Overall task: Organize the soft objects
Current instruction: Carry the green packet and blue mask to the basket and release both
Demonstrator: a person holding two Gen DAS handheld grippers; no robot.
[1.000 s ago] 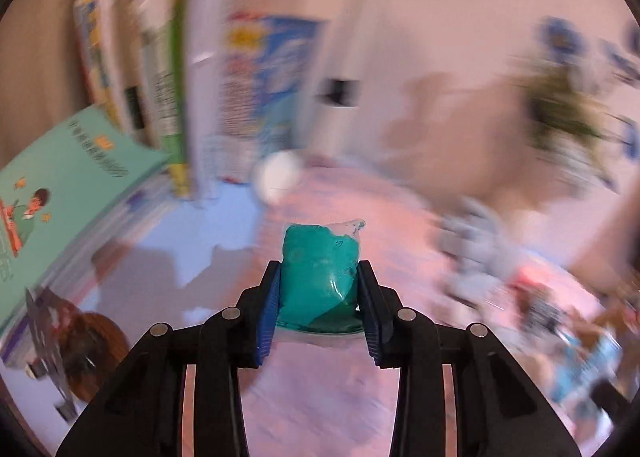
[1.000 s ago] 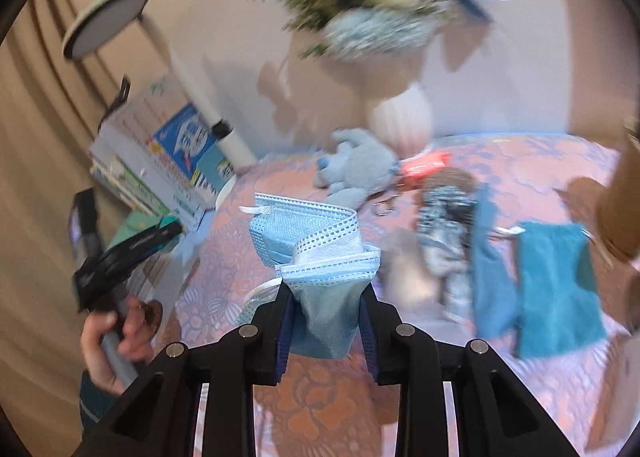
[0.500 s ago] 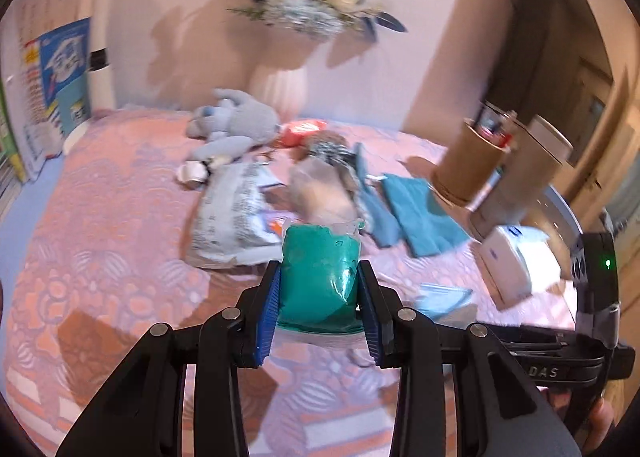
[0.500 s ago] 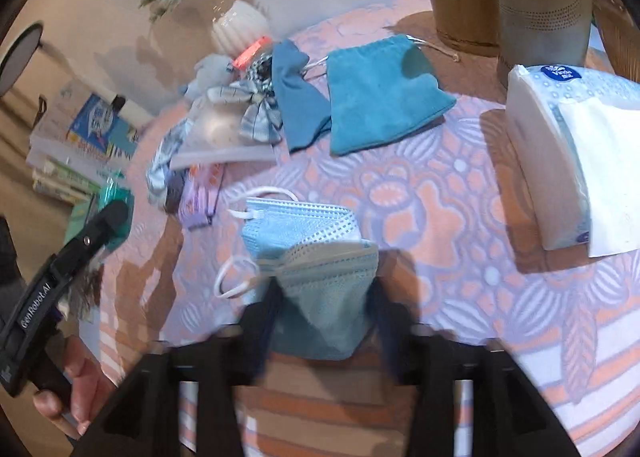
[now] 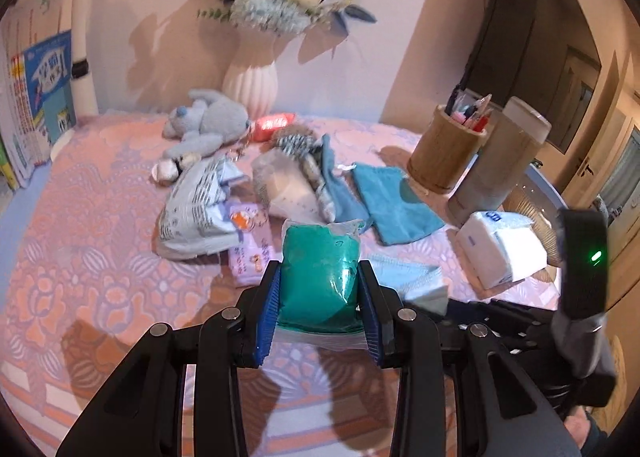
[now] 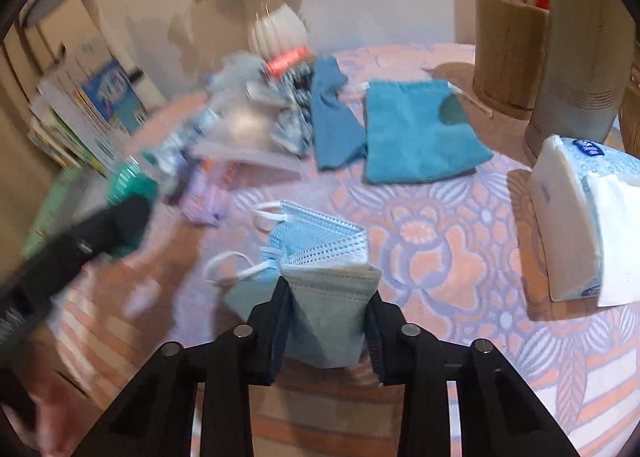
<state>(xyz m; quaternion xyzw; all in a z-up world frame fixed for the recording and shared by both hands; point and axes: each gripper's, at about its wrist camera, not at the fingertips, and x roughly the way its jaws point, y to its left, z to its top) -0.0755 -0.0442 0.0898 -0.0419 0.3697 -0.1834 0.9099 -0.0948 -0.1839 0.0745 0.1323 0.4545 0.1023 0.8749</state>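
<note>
The left gripper (image 5: 319,299) is closed on a green pack (image 5: 320,277) — a teal bundle in clear wrap, pinched between the blue pads above the near part of the pink cloth (image 5: 80,217). The right gripper (image 6: 327,331) is clamped on the near end of a mask (image 6: 320,241); the rest of the mask, with its white ear loops, lies on the cloth just ahead of the fingers.

Further off lies a loose heap: a grey plush (image 5: 208,125) on the far left by the white vase (image 5: 250,85), a printed bag (image 5: 196,213) nearer, a lilac packet (image 5: 250,247) touching it, and a clear pouch (image 5: 286,185) in the middle. Right of these are two teal cloths — one dark and crumpled (image 6: 332,117), one flat (image 6: 420,133) — touching along one edge. A tissue pack (image 6: 576,217) stands at the right, near a wooden pen holder (image 6: 508,45) and a grey cylinder (image 6: 580,57). Books (image 5: 40,97) lean at the far left.
</note>
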